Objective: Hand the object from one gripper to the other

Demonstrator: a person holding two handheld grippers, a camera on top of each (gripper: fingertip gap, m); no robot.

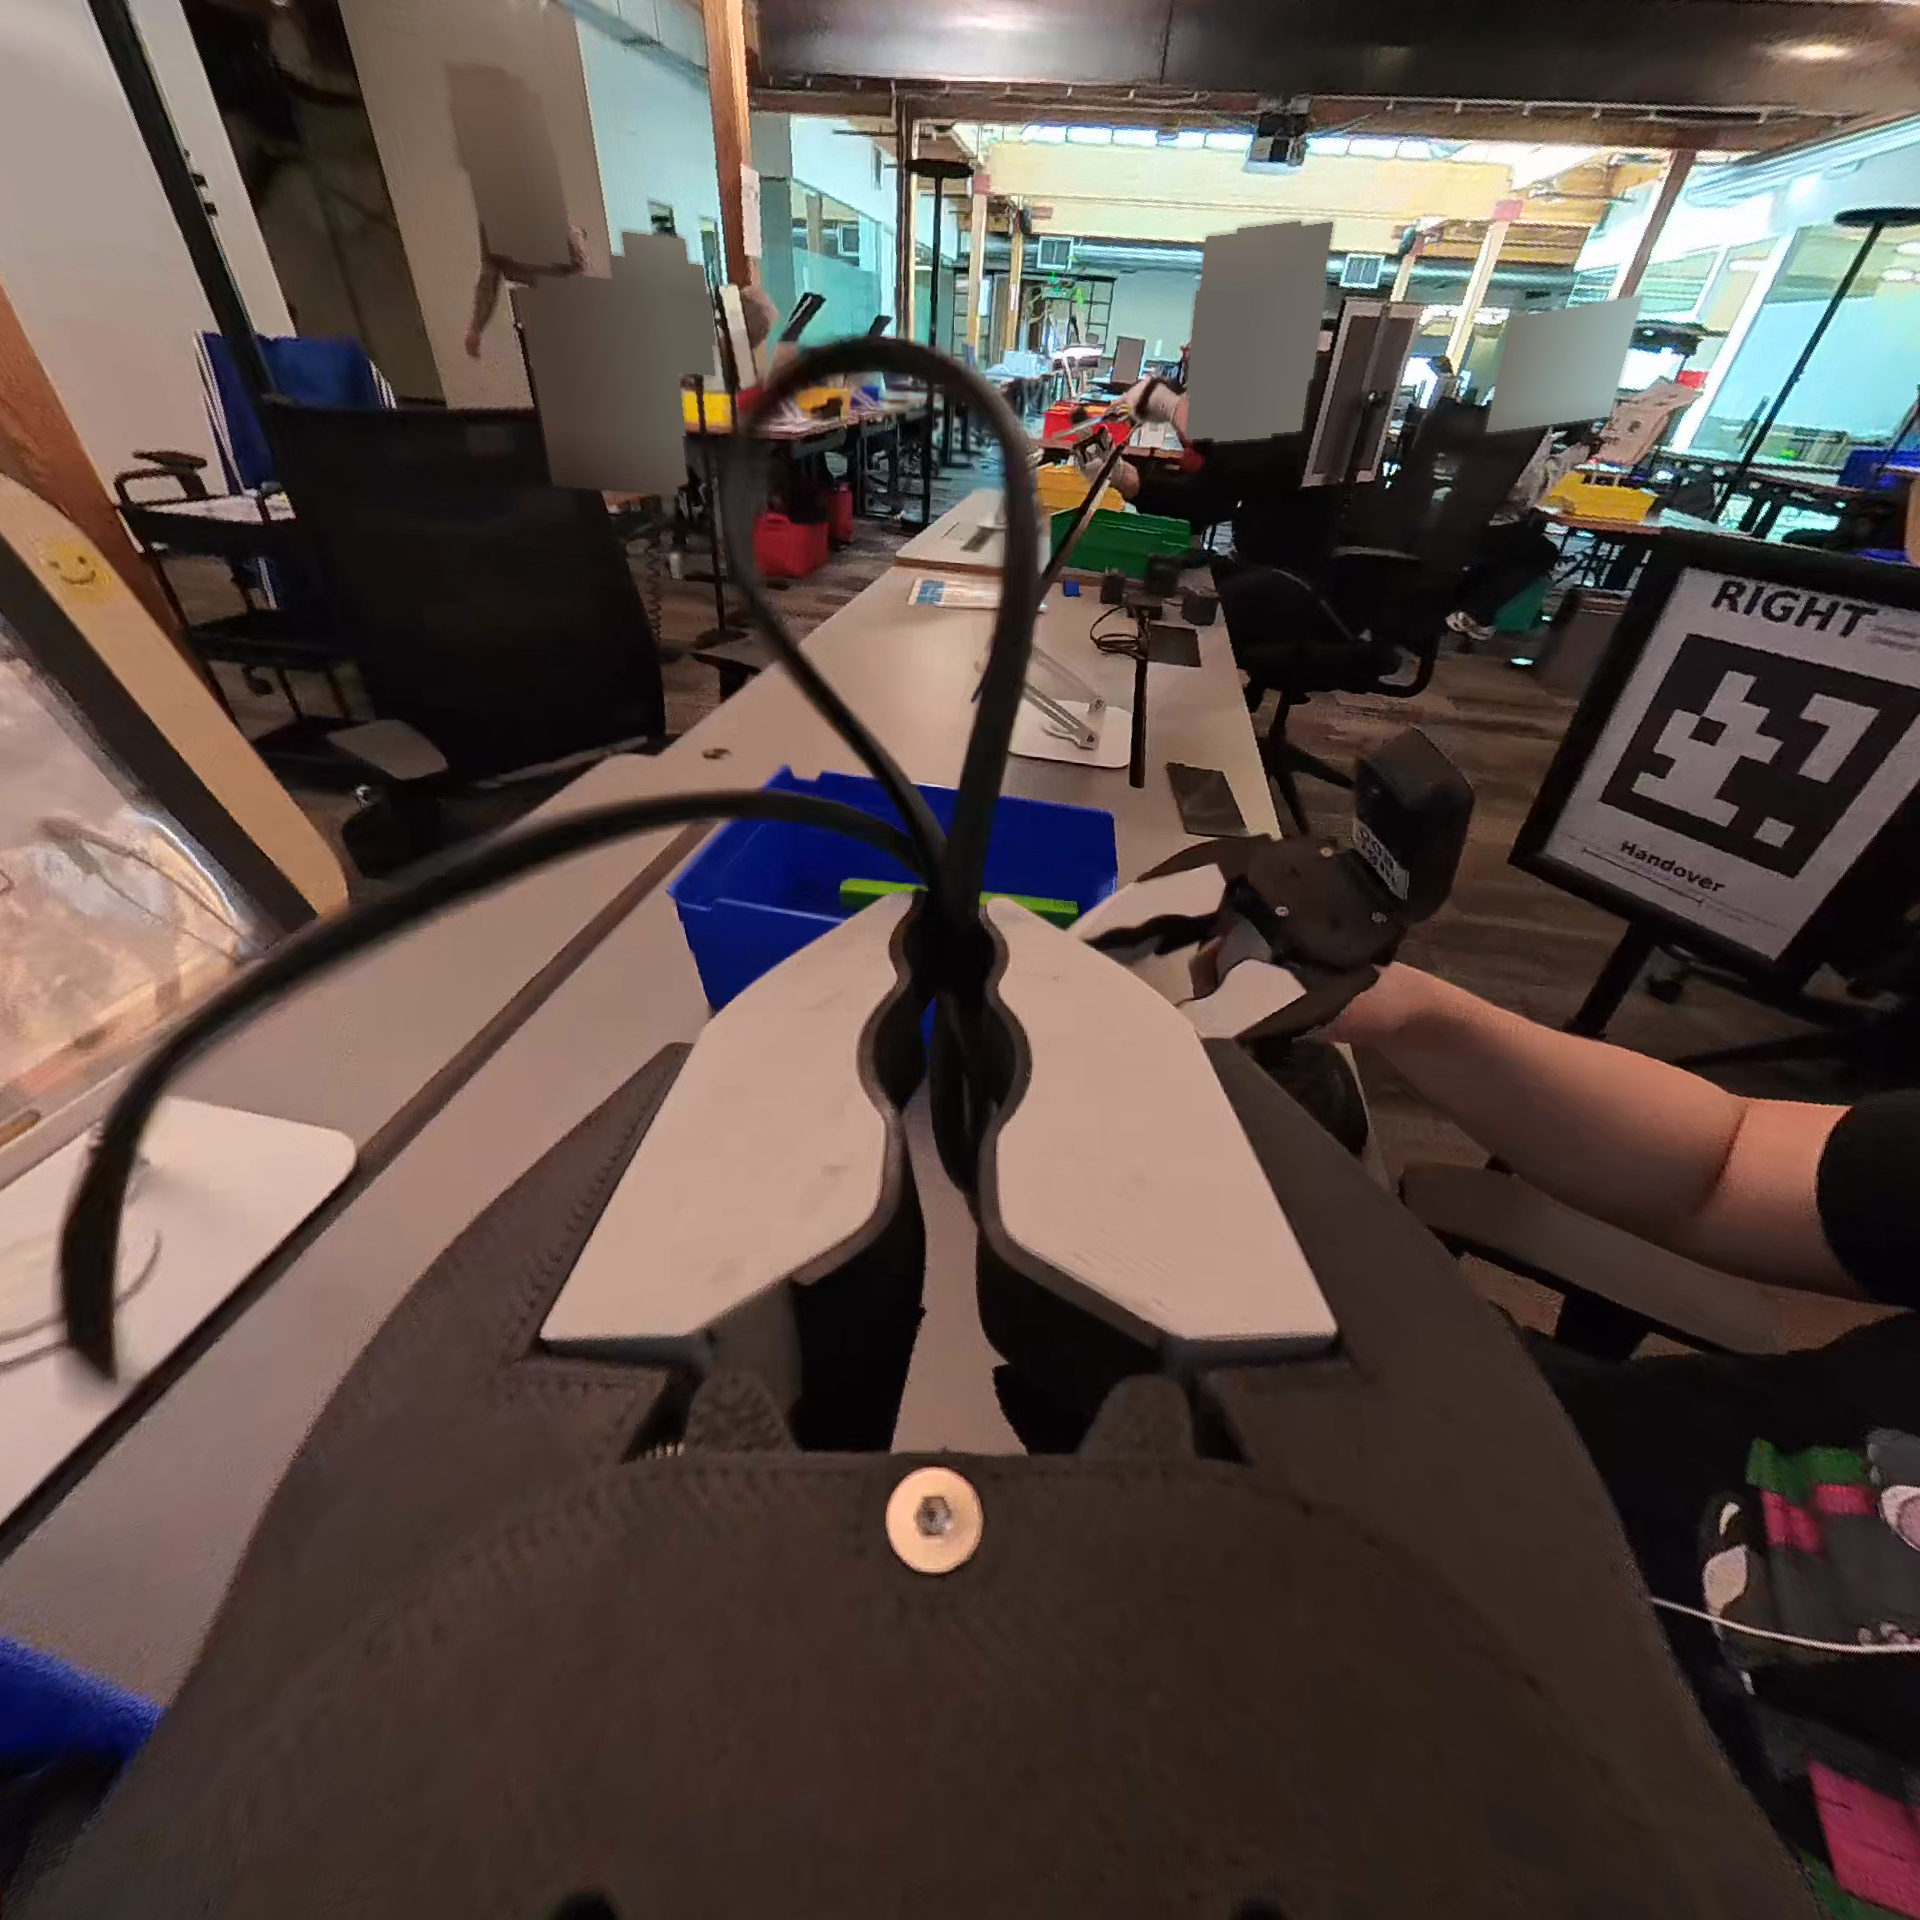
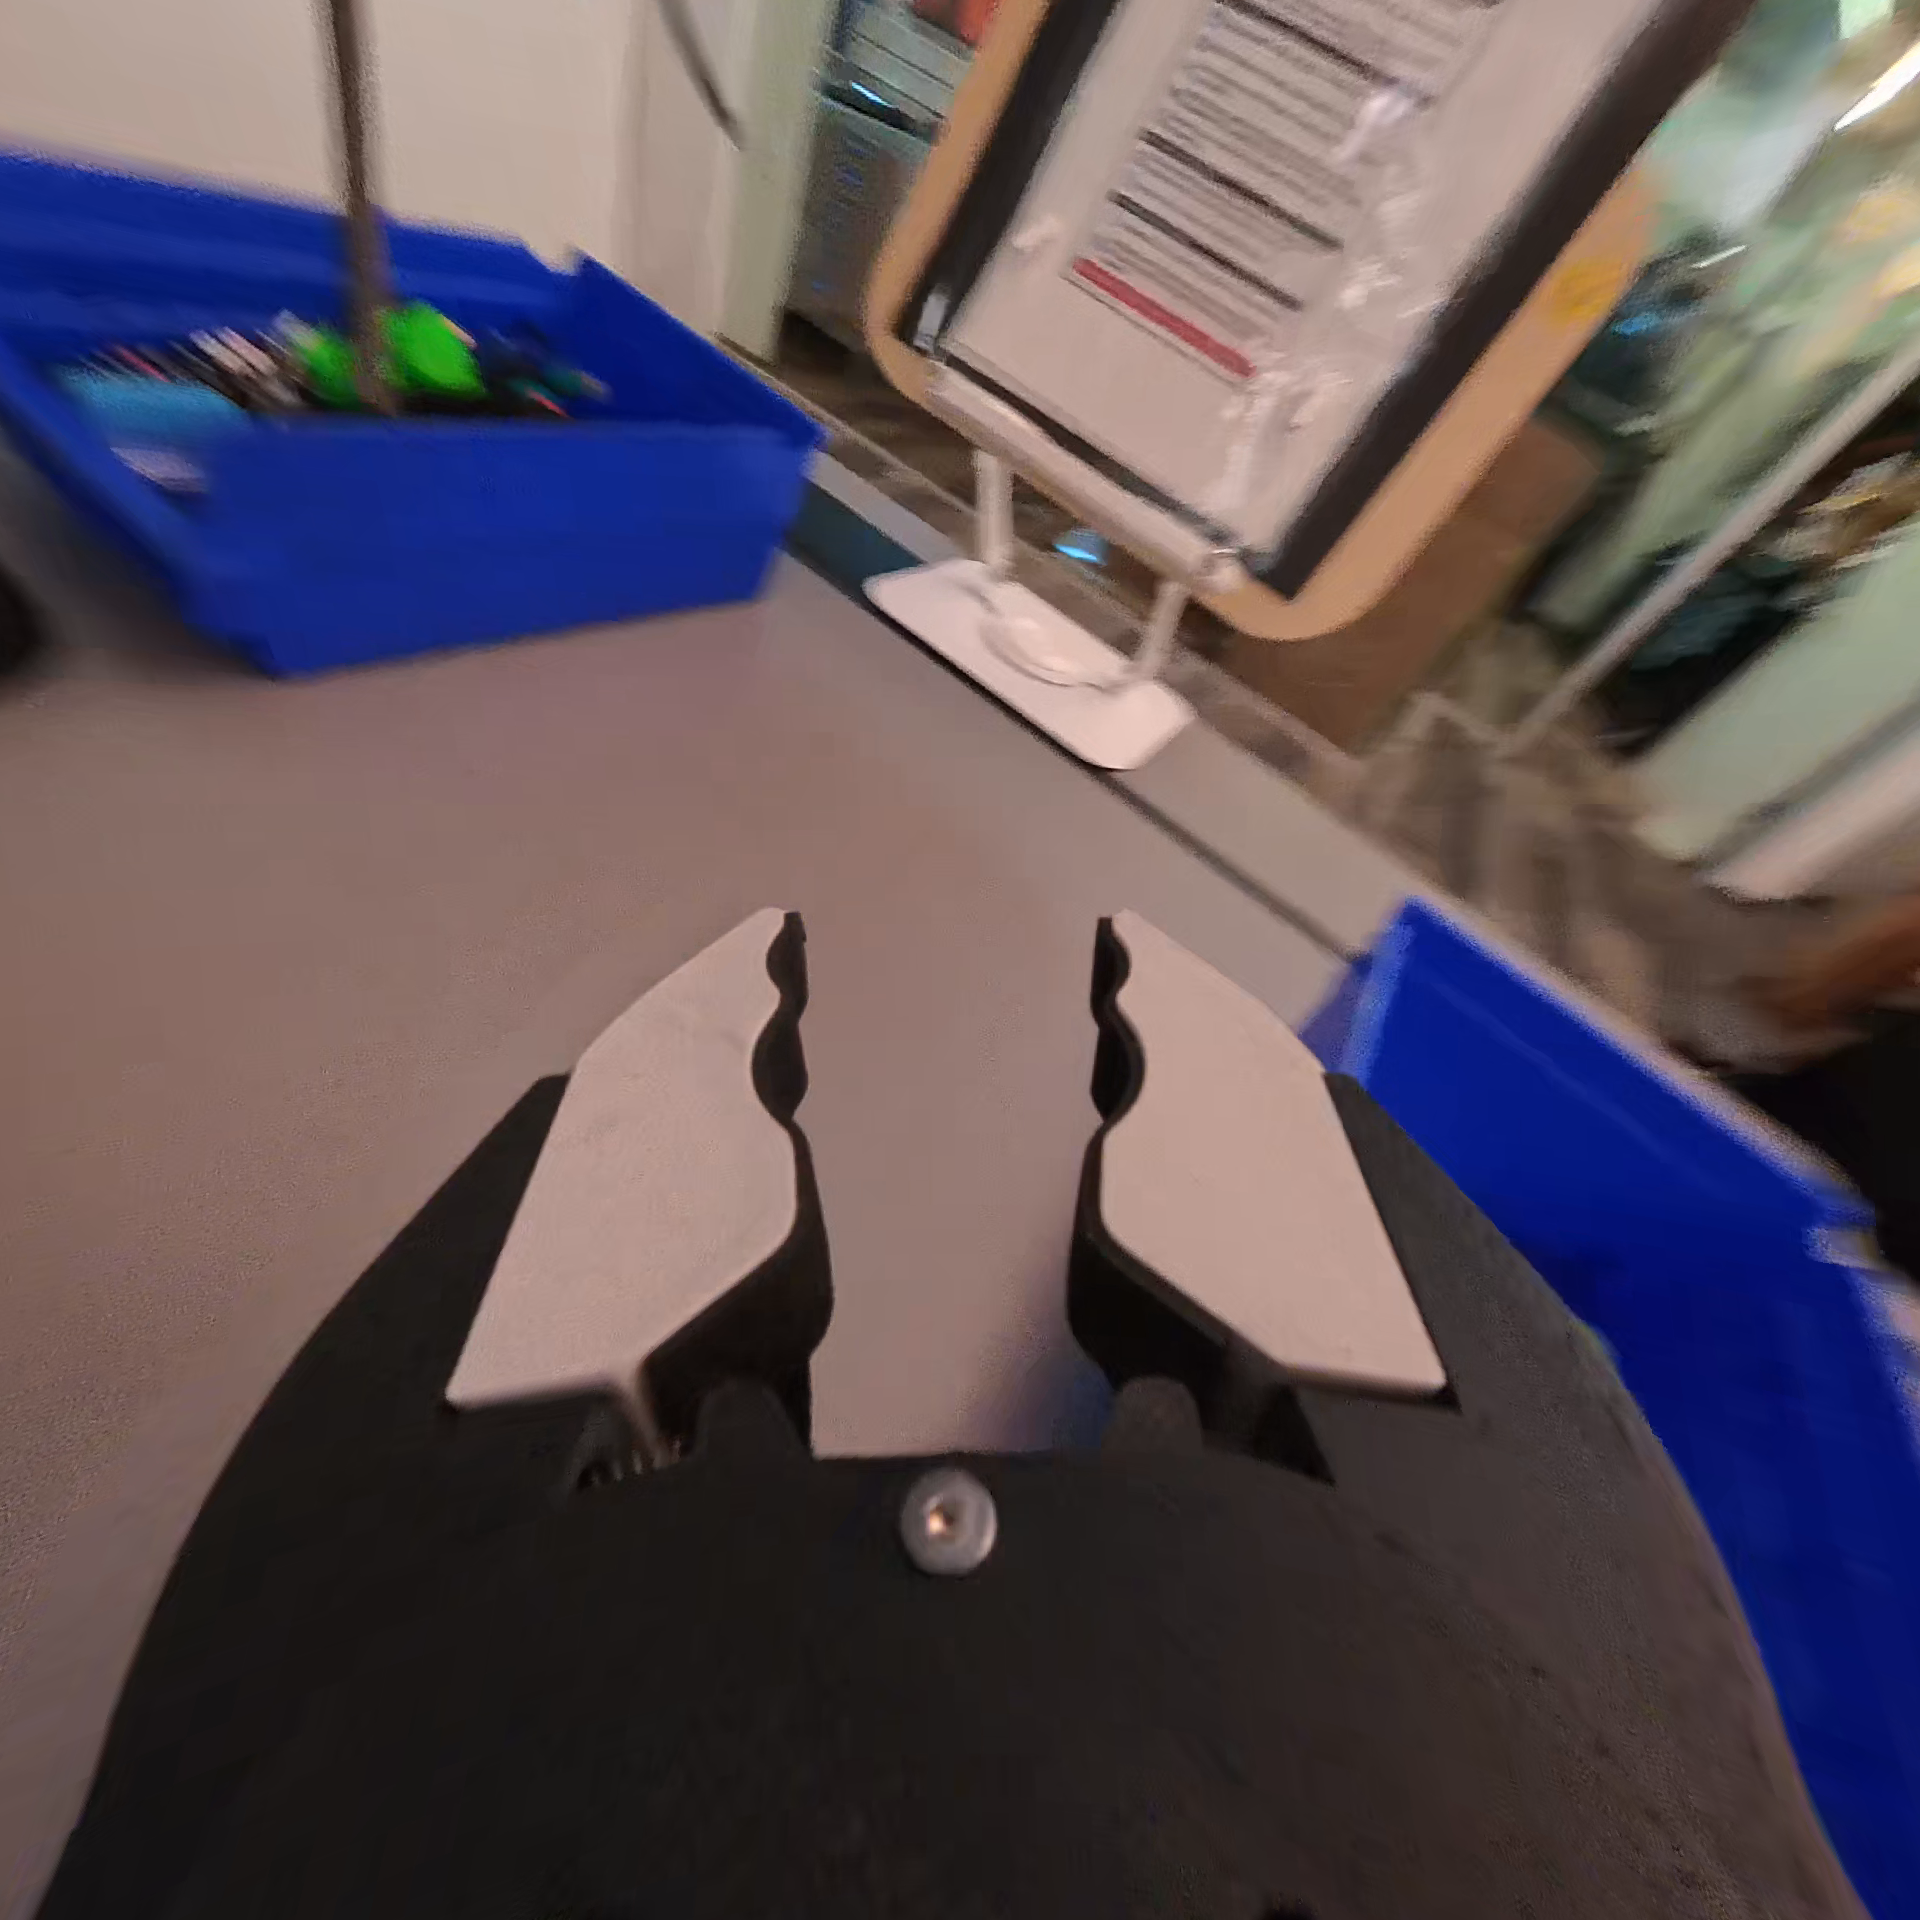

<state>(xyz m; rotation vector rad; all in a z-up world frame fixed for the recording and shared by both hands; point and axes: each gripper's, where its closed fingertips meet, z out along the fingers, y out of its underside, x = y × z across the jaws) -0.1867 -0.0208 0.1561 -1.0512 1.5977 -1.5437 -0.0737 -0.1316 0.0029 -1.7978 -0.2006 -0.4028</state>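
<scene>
My left gripper (image 1: 951, 935) is shut on a black cable (image 1: 997, 582). The cable loops up above the fingertips, and one strand arcs out to the left and hangs down to a blurred end (image 1: 88, 1278). The right gripper shows farther off in the left wrist view (image 1: 1174, 935), held by a bare forearm (image 1: 1558, 1132), just right of my left fingertips. In its own view the right gripper (image 2: 948, 930) is open and empty above the grey table (image 2: 416, 883), and that picture is blurred.
A blue bin (image 1: 790, 894) sits on the table beyond my left fingers. In the right wrist view a blue bin (image 2: 436, 520) of mixed items stands at left and another blue bin (image 2: 1621, 1226) at right. Framed signs on stands (image 2: 1247, 312) (image 1: 1756, 769) flank the table. One gripper's finger ends stand about 25 centimeters off the other's.
</scene>
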